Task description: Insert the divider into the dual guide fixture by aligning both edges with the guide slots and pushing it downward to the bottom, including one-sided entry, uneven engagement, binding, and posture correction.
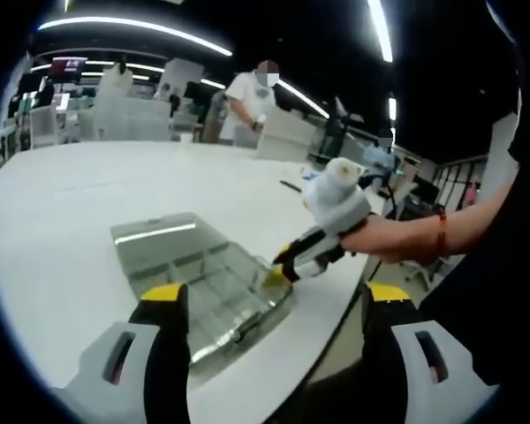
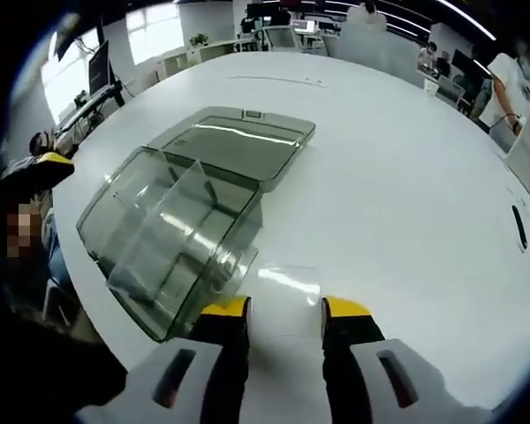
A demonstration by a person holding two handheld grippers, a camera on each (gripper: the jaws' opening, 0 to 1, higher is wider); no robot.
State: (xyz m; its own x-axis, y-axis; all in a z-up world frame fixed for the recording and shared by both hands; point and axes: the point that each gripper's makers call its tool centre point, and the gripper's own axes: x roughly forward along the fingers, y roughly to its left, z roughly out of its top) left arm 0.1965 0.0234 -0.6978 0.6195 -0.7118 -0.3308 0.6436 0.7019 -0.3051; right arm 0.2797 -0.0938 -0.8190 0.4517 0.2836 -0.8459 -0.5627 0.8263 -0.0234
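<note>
The clear plastic guide fixture (image 2: 172, 243), a box with inner walls, lies on the white table (image 2: 389, 177), its lid (image 2: 234, 141) folded open on the far side. A small clear divider (image 2: 287, 291) sits between the jaws of my right gripper (image 2: 287, 309), which are shut on its two side edges, just off the box's near corner. In the left gripper view, the right gripper (image 1: 283, 265) touches down at the corner of the fixture (image 1: 203, 274). My left gripper (image 1: 276, 296) is open wide, with the box between and beyond its jaws and nothing held.
The table's curved edge (image 1: 336, 309) runs close to the box. A person's forearm with a red bracelet (image 1: 441, 231) reaches in from the right. A person in a white shirt (image 1: 252, 102) stands beyond the table. A dark pen-like item (image 2: 518, 227) lies far off.
</note>
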